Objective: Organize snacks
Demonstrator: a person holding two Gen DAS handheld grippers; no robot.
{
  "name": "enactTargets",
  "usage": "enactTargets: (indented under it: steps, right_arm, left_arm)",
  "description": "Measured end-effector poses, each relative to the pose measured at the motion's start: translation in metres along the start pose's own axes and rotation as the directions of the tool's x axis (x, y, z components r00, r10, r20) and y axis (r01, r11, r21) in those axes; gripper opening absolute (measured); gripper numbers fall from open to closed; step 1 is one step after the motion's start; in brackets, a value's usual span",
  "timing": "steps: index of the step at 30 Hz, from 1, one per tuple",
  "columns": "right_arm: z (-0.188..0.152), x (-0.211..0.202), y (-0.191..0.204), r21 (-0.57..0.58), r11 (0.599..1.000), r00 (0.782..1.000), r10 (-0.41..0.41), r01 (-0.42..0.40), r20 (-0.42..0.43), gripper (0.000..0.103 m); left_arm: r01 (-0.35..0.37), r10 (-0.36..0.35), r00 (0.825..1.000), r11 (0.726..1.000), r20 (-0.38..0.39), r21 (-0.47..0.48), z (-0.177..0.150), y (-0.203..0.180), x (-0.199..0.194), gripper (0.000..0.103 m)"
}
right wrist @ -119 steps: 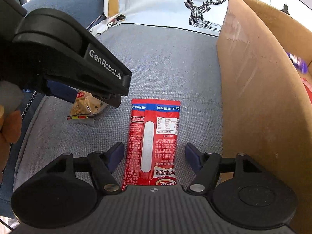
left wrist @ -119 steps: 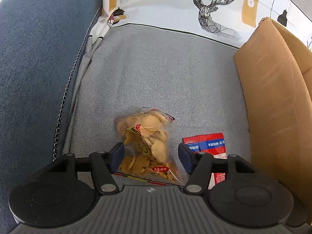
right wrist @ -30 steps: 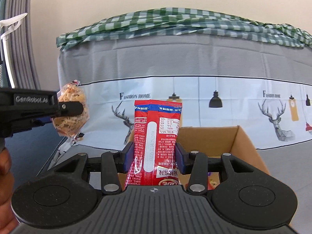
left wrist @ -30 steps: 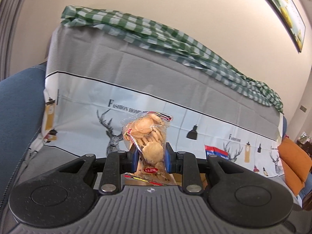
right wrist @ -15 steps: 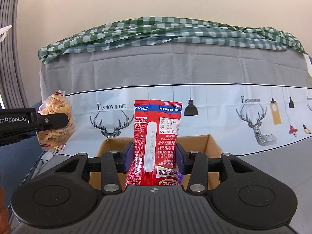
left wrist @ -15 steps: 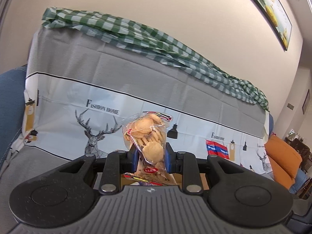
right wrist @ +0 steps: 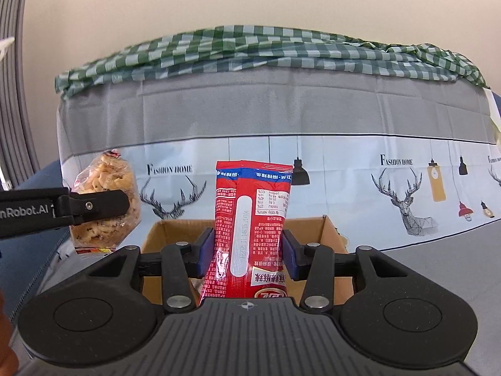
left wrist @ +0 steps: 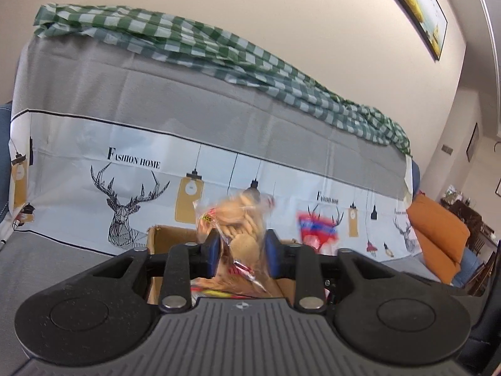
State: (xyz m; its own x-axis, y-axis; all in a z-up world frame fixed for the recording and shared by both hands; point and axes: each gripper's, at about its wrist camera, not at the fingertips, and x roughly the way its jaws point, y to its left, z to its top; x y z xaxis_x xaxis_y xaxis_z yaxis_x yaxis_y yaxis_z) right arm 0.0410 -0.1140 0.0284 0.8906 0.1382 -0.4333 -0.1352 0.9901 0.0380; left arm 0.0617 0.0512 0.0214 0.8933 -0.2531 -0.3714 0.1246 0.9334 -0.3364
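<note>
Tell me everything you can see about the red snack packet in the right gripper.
The red snack packet is a flat, glossy plastic pouch, red with a blue band near its crimped top, a white oval strip and a printed nutrition table. It stands upright between the blue pads of the right gripper, whose jaws are opening, a gap showing beside the packet. Behind it is the open cardboard box.

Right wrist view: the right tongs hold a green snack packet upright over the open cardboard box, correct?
Not quite: the snack packet is red with a blue top band, not green, as the right wrist view shows. It does stand upright between the right tongs, whose jaws are opening, above the open cardboard box.
</note>
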Motion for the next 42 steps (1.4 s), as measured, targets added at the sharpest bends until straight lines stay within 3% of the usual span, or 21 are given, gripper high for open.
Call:
enactTargets:
  steps: [1, 2, 9, 14, 19, 21, 25, 28, 30, 31, 33, 36, 42]
  right_arm:
    - [0.0, 0.0, 0.0, 0.004, 1.0, 1.0, -0.017, 0.017, -0.003, 0.064]
    - [0.0, 0.001, -0.002, 0.012, 1.0, 1.0, -0.022, 0.022, -0.004, 0.075]
    - [0.0, 0.002, -0.002, 0.017, 1.0, 1.0, -0.006, 0.006, -0.011, 0.078]
    - [0.003, 0.001, -0.003, 0.025, 1.0, 0.999, 0.008, -0.007, -0.041, 0.096]
    - [0.006, -0.016, -0.013, 0.068, 0.997, 0.997, 0.024, -0.019, -0.073, 0.102]
    - [0.004, -0.029, -0.02, 0.087, 0.996, 0.997, 0.006, 0.001, -0.076, 0.102]
    - [-0.013, -0.049, -0.033, 0.121, 0.992, 0.991, -0.02, 0.036, -0.13, 0.102]
    - [-0.031, -0.048, -0.04, 0.133, 0.99, 0.983, -0.028, 0.053, -0.184, 0.102]
    - [-0.039, -0.043, -0.039, 0.125, 0.991, 0.974, -0.022, 0.051, -0.226, 0.102]
    - [-0.04, -0.042, -0.037, 0.111, 0.993, 0.972, -0.013, 0.04, -0.234, 0.102]
    - [-0.041, -0.04, -0.031, 0.07, 0.997, 0.972, -0.004, 0.021, -0.235, 0.102]
    - [-0.038, -0.037, -0.022, 0.005, 1.0, 0.972, 0.003, -0.001, -0.236, 0.102]
    - [-0.041, -0.032, -0.015, -0.05, 0.999, 0.967, -0.014, 0.001, -0.255, 0.102]
  left_arm:
    - [-0.004, 0.004, 1.0, 1.0, 0.004, 0.004, -0.001, 0.0, 0.0, 0.052]
    - [-0.009, 0.009, 1.0, 1.0, 0.009, 0.006, -0.001, 0.0, -0.001, 0.053]
    - [-0.022, 0.022, 1.0, 1.0, 0.003, -0.003, 0.002, 0.004, -0.003, 0.057]
    - [-0.073, 0.072, 0.997, 0.997, -0.03, -0.015, 0.001, 0.005, -0.01, 0.072]
    - [-0.139, 0.139, 0.987, 0.99, -0.083, 0.013, -0.008, 0.002, -0.032, 0.086]
    - [-0.178, 0.181, 0.979, 0.983, -0.098, 0.032, -0.016, -0.001, -0.043, 0.09]
    - [-0.307, 0.313, 0.931, 0.95, -0.186, 0.059, -0.044, -0.006, -0.061, 0.09]
    - [-0.351, 0.354, 0.915, 0.935, -0.195, 0.055, -0.067, -0.011, -0.067, 0.09]
    - [-0.312, 0.326, 0.917, 0.945, -0.231, 0.098, -0.078, -0.018, -0.06, 0.091]
    - [-0.307, 0.327, 0.905, 0.945, -0.272, 0.114, -0.081, -0.02, -0.054, 0.091]
    - [-0.291, 0.298, 0.907, 0.954, -0.297, 0.07, -0.082, -0.02, -0.049, 0.091]
    - [-0.329, 0.318, 0.895, 0.944, -0.311, 0.018, -0.078, -0.013, -0.045, 0.102]
    - [-0.363, 0.357, 0.873, 0.931, -0.332, 0.045, -0.076, -0.005, -0.04, 0.102]
